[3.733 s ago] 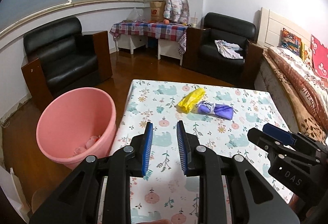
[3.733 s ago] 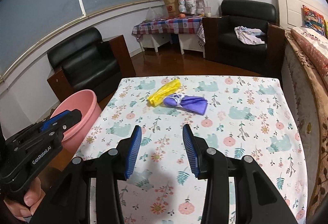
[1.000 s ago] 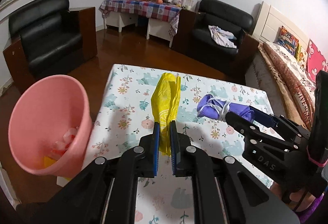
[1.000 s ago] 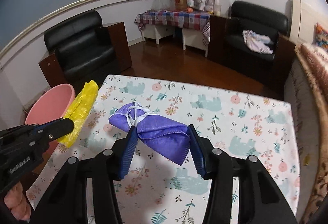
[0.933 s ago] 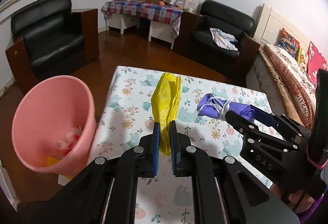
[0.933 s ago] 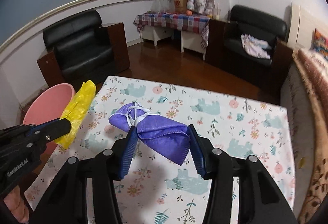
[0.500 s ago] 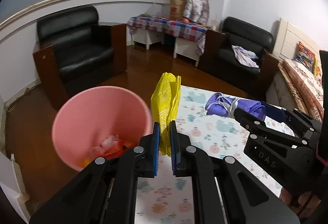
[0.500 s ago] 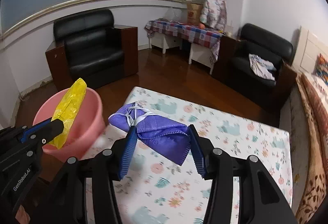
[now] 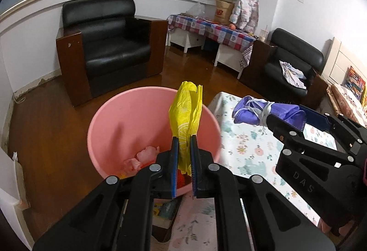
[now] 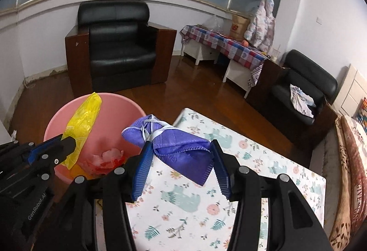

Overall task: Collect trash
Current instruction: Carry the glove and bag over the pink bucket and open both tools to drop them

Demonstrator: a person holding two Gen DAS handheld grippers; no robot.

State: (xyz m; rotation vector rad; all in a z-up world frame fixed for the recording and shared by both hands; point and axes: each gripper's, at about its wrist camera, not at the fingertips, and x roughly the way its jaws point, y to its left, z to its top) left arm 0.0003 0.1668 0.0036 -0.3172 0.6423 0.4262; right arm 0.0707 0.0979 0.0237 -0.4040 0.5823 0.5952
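Both hands angled over pink bin [image 9: 119, 118]

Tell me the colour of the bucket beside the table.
Pink; the bucket shows best in the left wrist view.

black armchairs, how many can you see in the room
2. One black armchair stands against the far wall behind the pink bucket. The other black armchair, with a cloth on its seat, is at the right, past the checked-cloth table. More could be out of view.
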